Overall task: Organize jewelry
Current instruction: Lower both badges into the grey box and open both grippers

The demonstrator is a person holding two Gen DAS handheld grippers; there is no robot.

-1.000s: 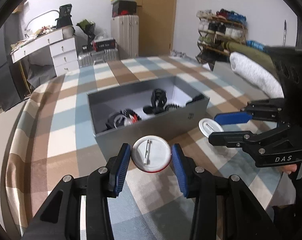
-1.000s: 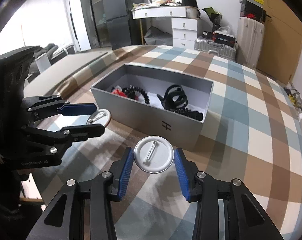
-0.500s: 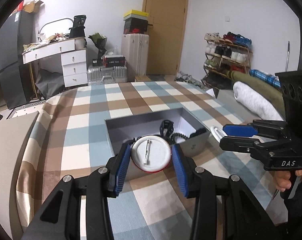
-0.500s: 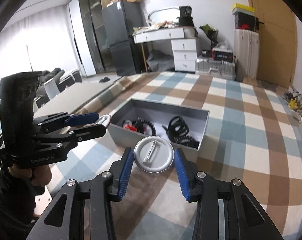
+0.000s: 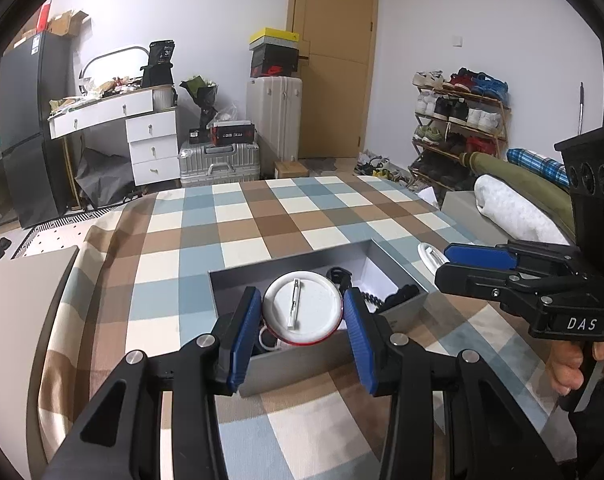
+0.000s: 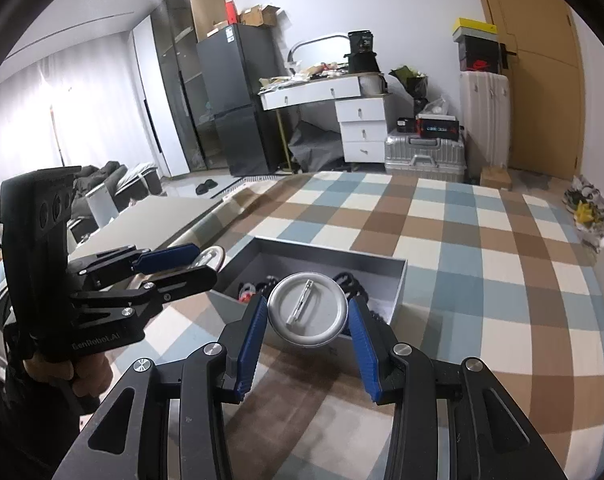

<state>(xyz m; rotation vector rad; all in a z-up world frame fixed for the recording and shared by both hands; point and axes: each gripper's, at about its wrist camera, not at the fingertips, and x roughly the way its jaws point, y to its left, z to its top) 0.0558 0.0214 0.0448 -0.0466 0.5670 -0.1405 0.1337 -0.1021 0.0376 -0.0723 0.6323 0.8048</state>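
In the left wrist view my left gripper (image 5: 302, 302) is shut on a round pin badge (image 5: 313, 296) with a white back and a red rim, held above the open grey box (image 5: 302, 364). My right gripper (image 6: 307, 312) is shut on a silver pin badge (image 6: 321, 304) over the same box (image 6: 329, 258). Each badge shows its clasp side. The box holds black coiled bands (image 6: 353, 280) and a red piece. Beside the box each gripper shows in the other's view: right gripper (image 5: 441, 260), left gripper (image 6: 208, 266).
A blue, brown and cream checked cloth (image 5: 262, 216) covers the table. A flat beige surface (image 5: 18, 304) borders its left side; a grey block and a rolled white towel (image 5: 509, 208) lie at the right. Suitcases, a dresser and a shoe rack stand beyond.
Both grippers have risen with their badges and tipped upward. The box sits lower in both views, and each badge now hangs over its opening rather than in front of it.
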